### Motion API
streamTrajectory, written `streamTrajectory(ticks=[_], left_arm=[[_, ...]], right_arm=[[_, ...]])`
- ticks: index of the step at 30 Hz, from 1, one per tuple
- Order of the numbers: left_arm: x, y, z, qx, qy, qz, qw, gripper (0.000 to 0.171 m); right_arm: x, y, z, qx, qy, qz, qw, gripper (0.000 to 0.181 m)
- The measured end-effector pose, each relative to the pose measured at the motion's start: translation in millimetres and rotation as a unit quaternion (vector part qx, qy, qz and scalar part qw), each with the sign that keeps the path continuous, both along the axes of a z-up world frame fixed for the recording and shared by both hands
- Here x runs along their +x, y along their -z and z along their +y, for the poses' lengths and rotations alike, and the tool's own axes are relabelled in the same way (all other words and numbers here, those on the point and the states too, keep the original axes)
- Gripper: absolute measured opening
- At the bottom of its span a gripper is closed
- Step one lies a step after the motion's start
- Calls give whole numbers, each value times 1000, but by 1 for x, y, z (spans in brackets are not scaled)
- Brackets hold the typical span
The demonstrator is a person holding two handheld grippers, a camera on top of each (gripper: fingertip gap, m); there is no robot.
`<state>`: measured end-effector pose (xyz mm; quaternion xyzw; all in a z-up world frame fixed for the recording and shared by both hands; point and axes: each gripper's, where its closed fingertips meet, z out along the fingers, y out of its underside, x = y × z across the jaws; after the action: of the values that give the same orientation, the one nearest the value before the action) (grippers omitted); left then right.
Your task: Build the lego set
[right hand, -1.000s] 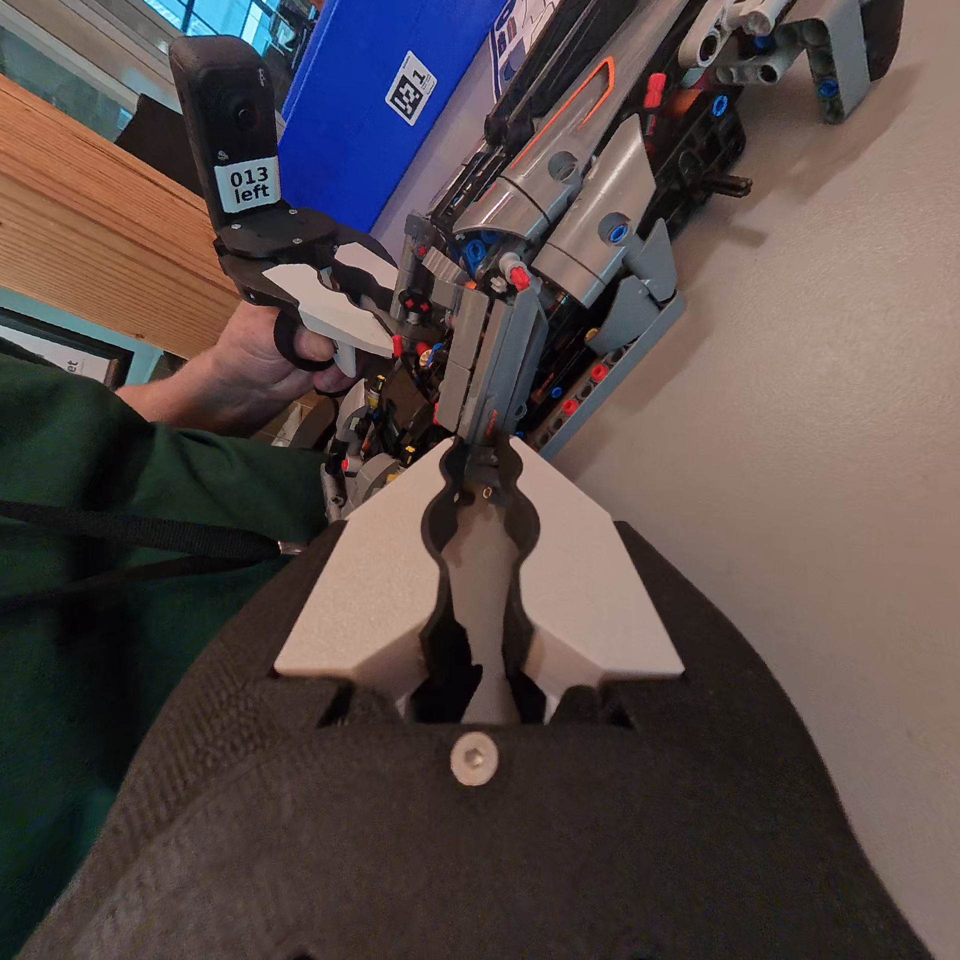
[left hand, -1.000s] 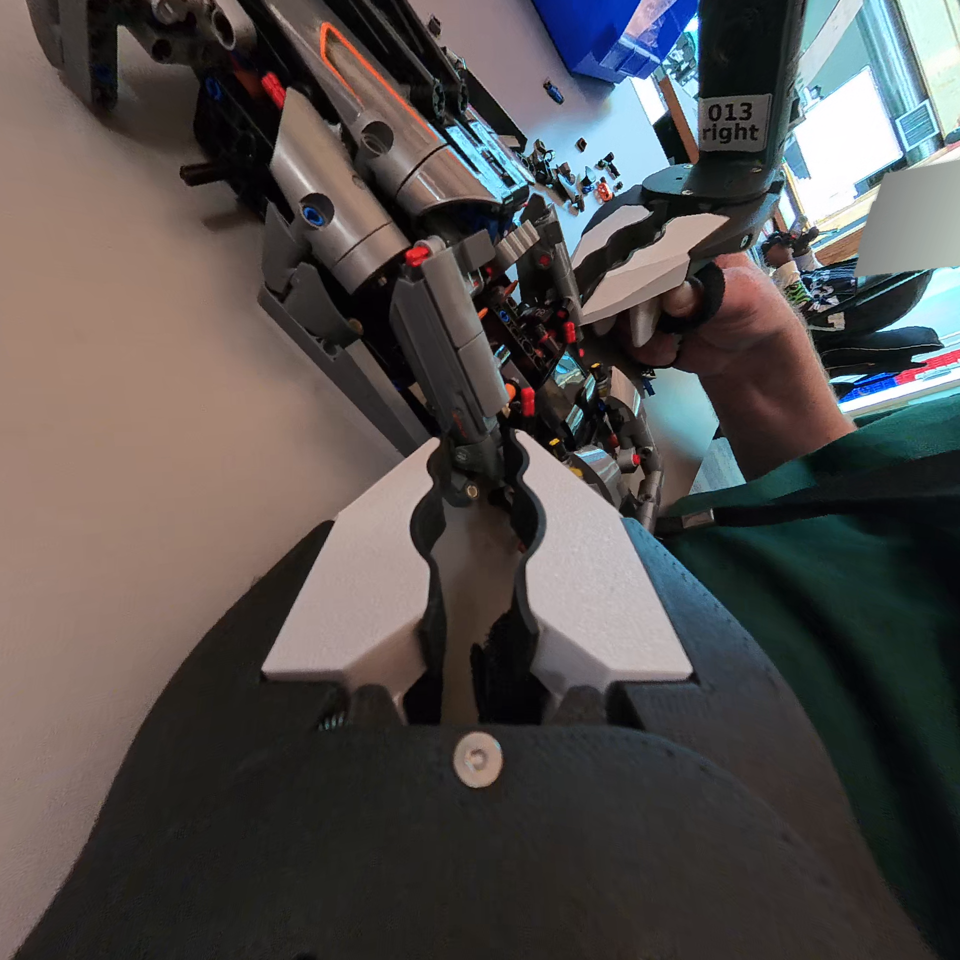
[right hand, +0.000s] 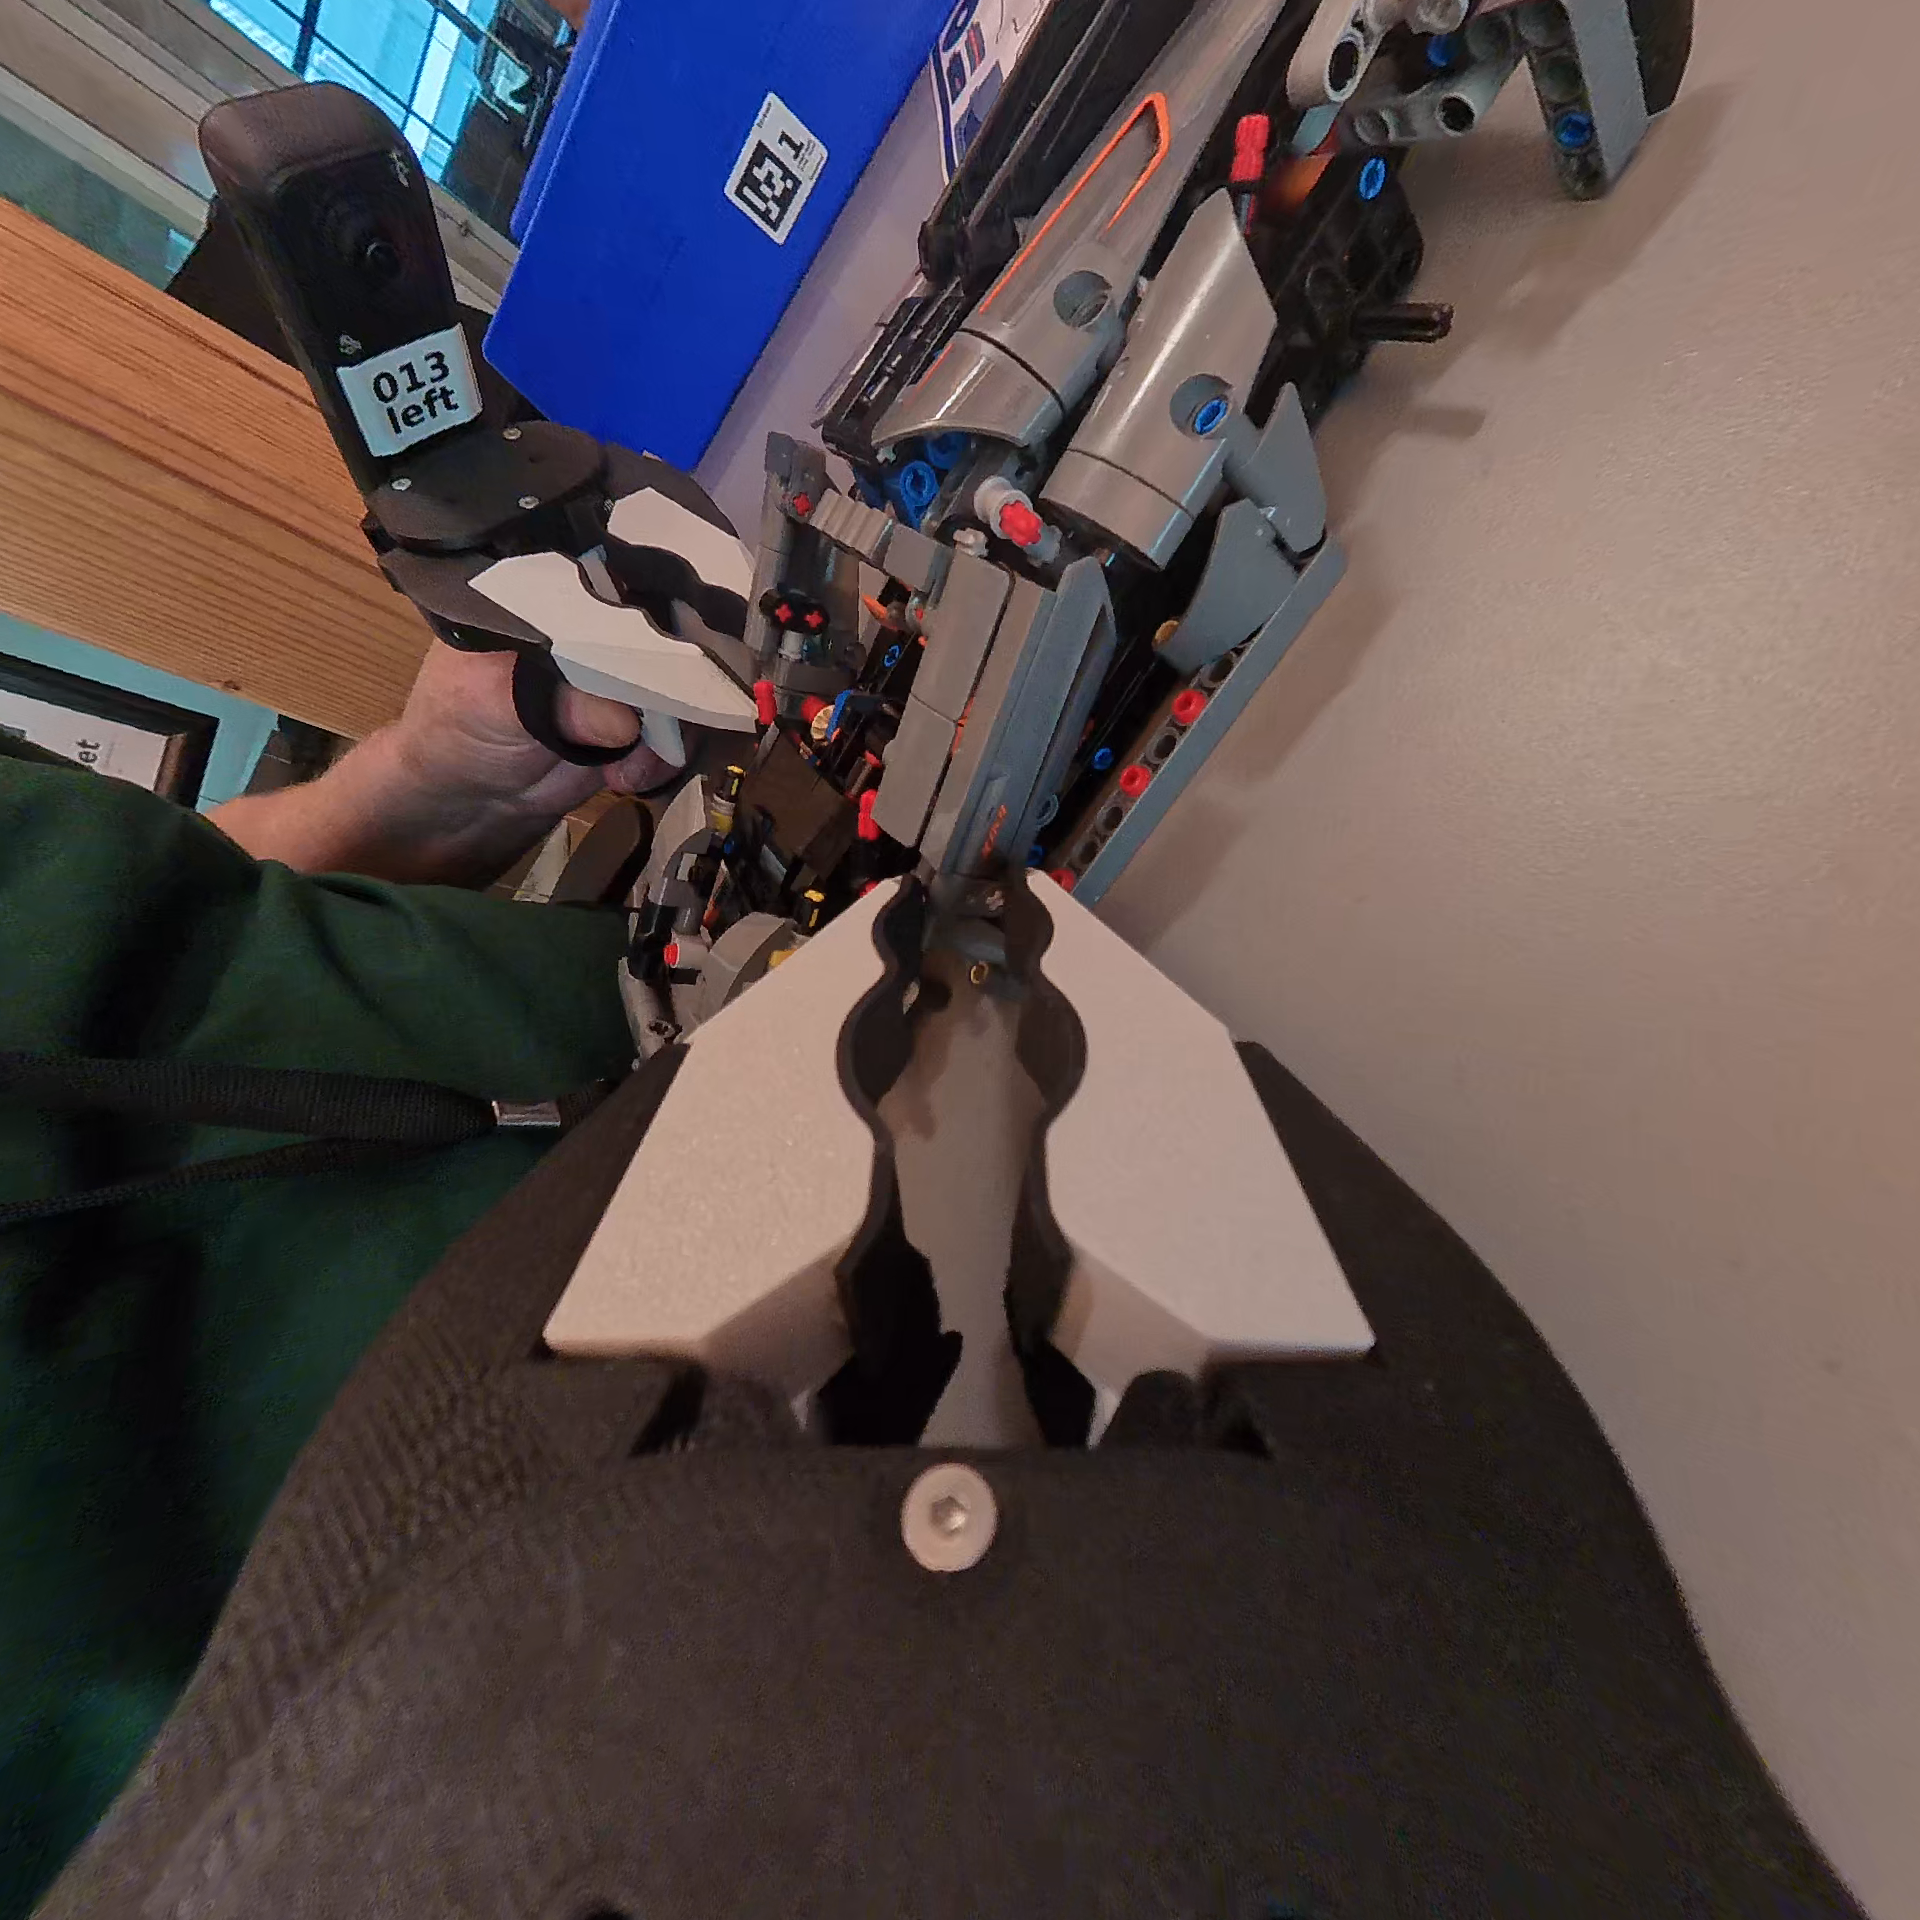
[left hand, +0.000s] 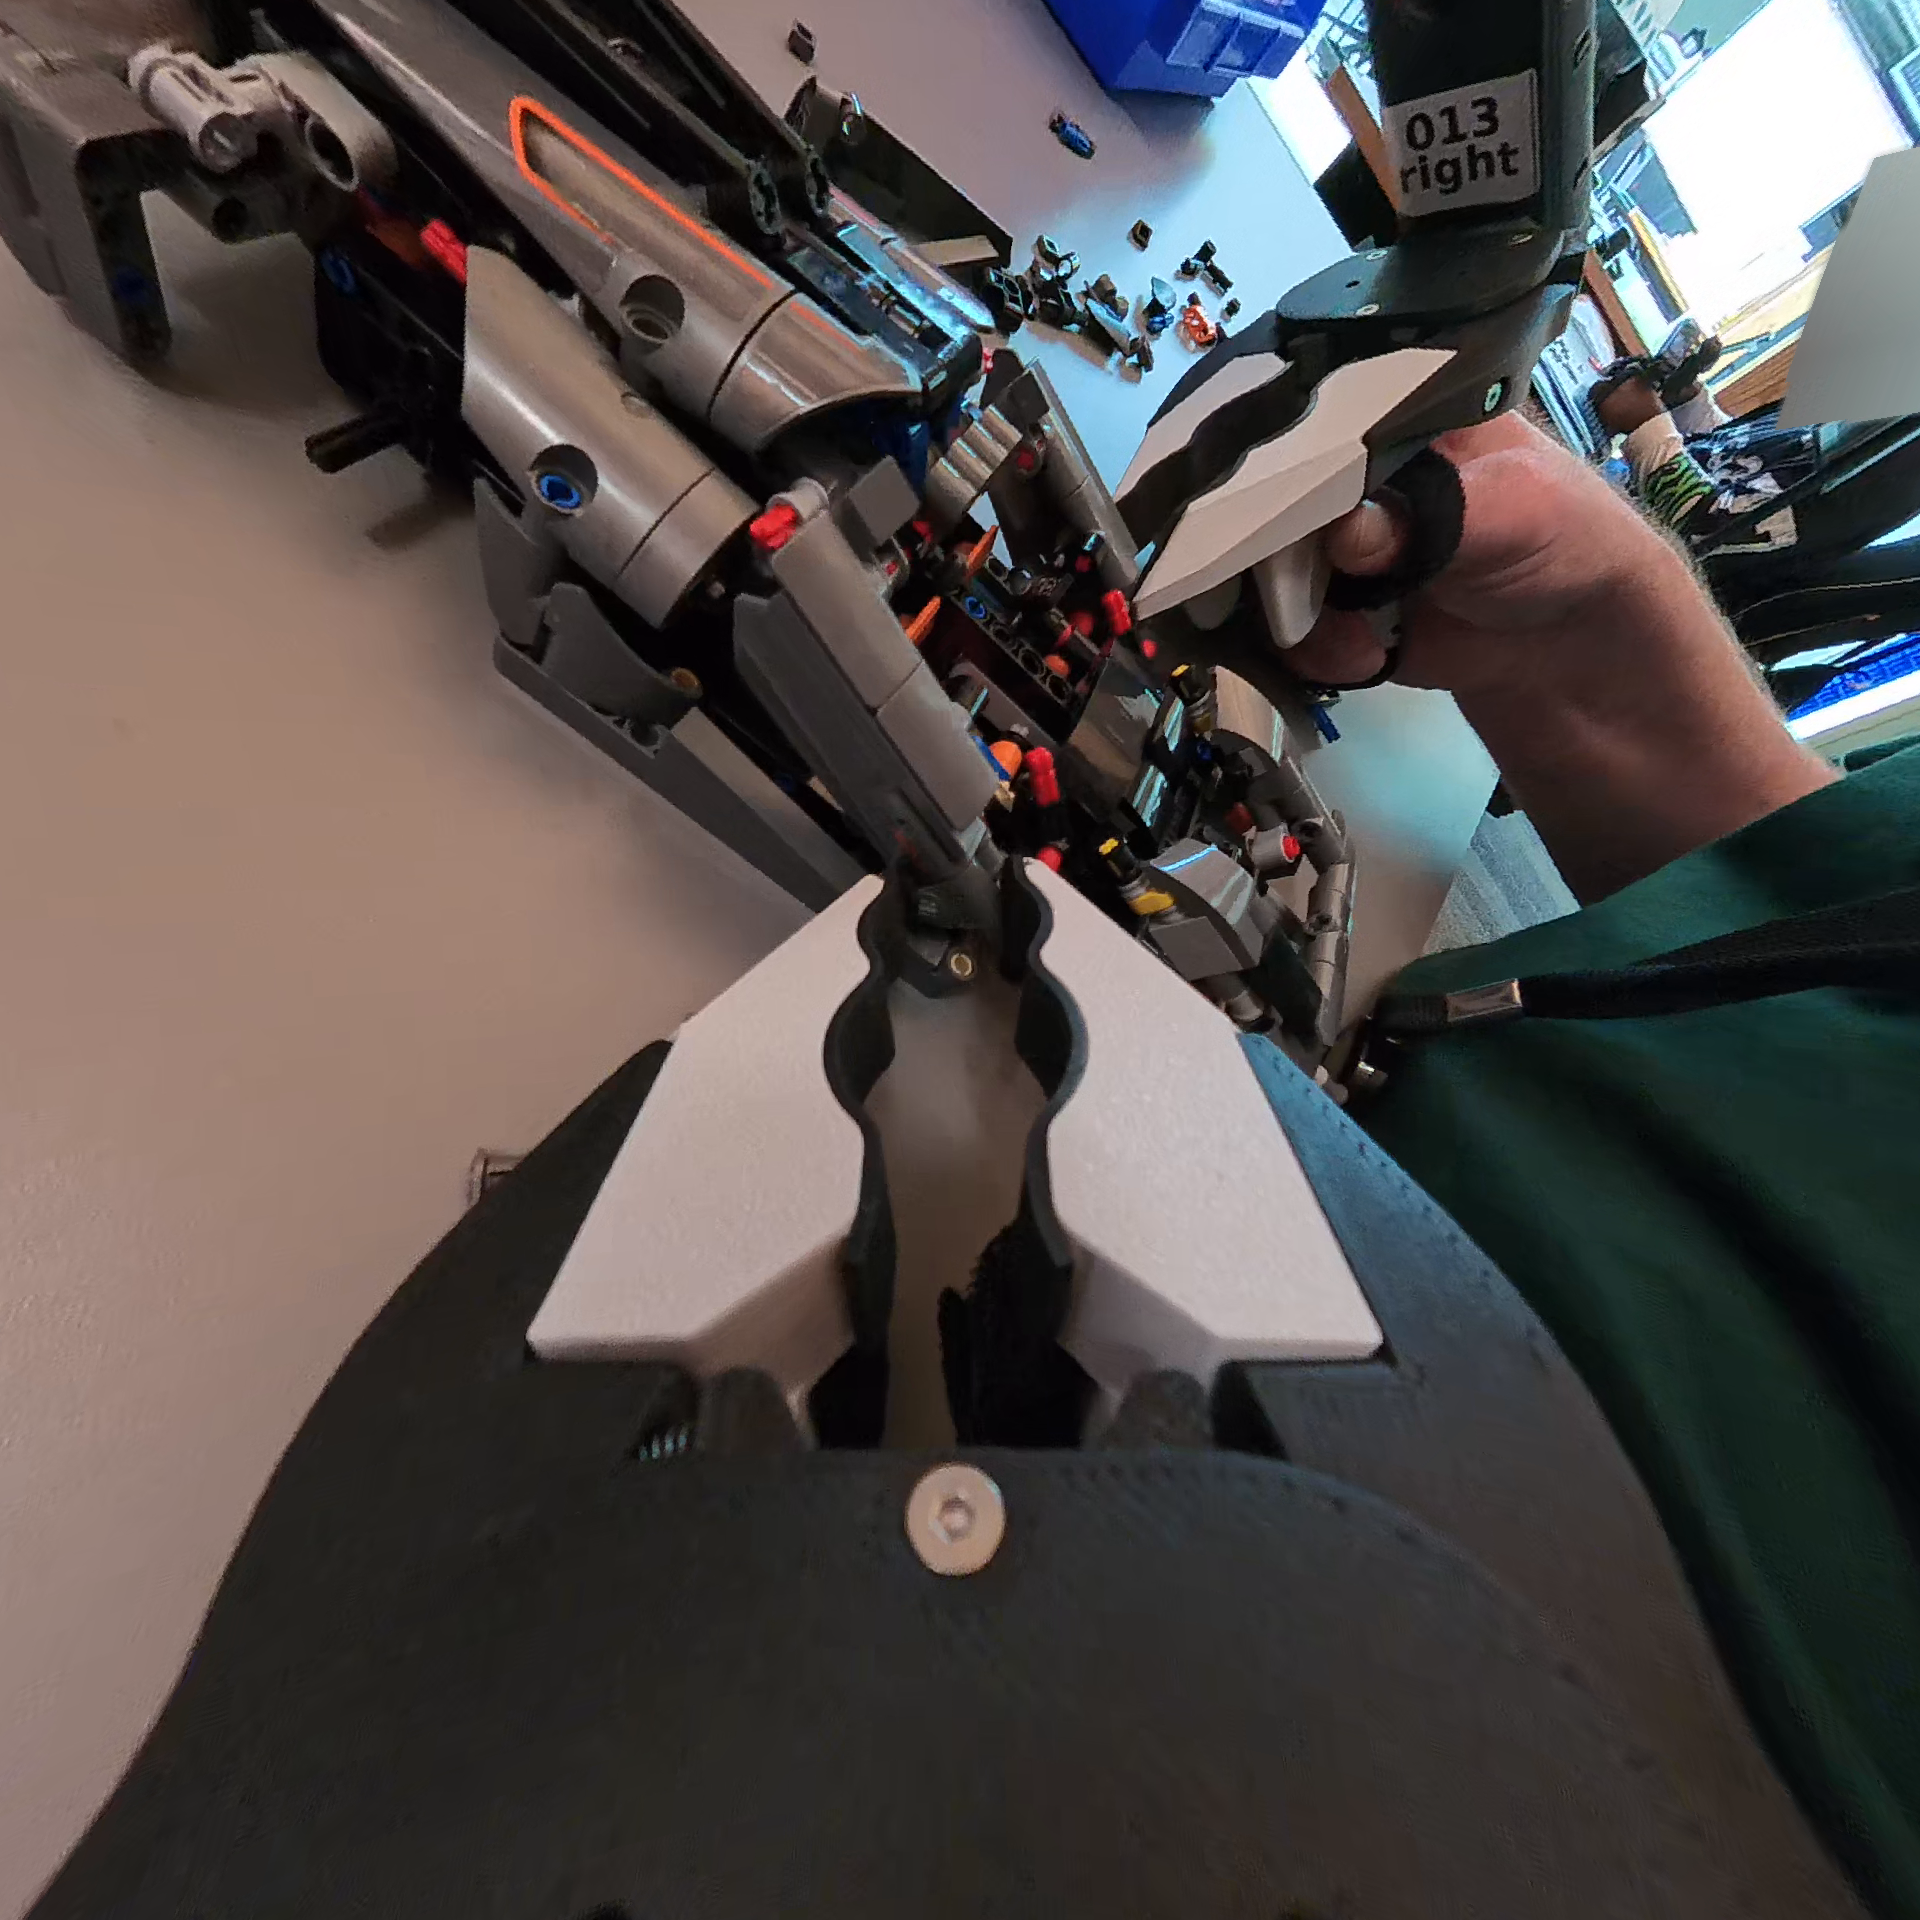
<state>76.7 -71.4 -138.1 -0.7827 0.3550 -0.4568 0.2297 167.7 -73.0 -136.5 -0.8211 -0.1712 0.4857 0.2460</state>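
Model (left hand: 665, 416) lies lengthwise on the counter (left hand: 208, 935), its near end at the counter edge by the person's green sleeve (left hand: 1662, 1247). The body is grey shells with an orange outline stripe over a black frame with red and blue pins.

Left wrist view: left tool (left hand: 951, 904) is clenched on the dark lower end of a long grey panel (left hand: 862, 707). The panel slants up from the tips to a red pin at its top, beside the model's grey side shell. The jaws stand close, with only the panel end between them.

Right wrist view: right tool (right hand: 961, 914) is likewise clamped on the dark end of a grey panel (right hand: 987, 717) that rises toward a red pin. Cannot tell whether this is the same panel as in the other view.

Each tool also shows farther off in the opposite view, held by a hand (left hand: 1507, 582) over the model's open middle, jaws nearly together. What those tips grip is hidden there.

Loose parts (left hand: 1101, 291) are scattered on the counter beyond the model. Blue bin (right hand: 665, 239) stands behind it, close to the model's far side.
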Motion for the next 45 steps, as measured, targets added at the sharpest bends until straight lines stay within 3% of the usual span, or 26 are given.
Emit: streamTrajectory(ticks=[23,32,41,45], left_arm=[[6,3,2,13,-30,16,999,18],[-4,-3,0,29,7,5,1000,20],[-23,-10,0,87,24,0,996,21],[-28,-14,7,82,31,-19,996,30]], right_arm=[[0,0,1,4,1,0,1000,13],[7,-4,6,15,21,7,1000,12],[18,-12,5,37,56,-59,996,15],[16,-23,3,58,67,-103,991,16]])
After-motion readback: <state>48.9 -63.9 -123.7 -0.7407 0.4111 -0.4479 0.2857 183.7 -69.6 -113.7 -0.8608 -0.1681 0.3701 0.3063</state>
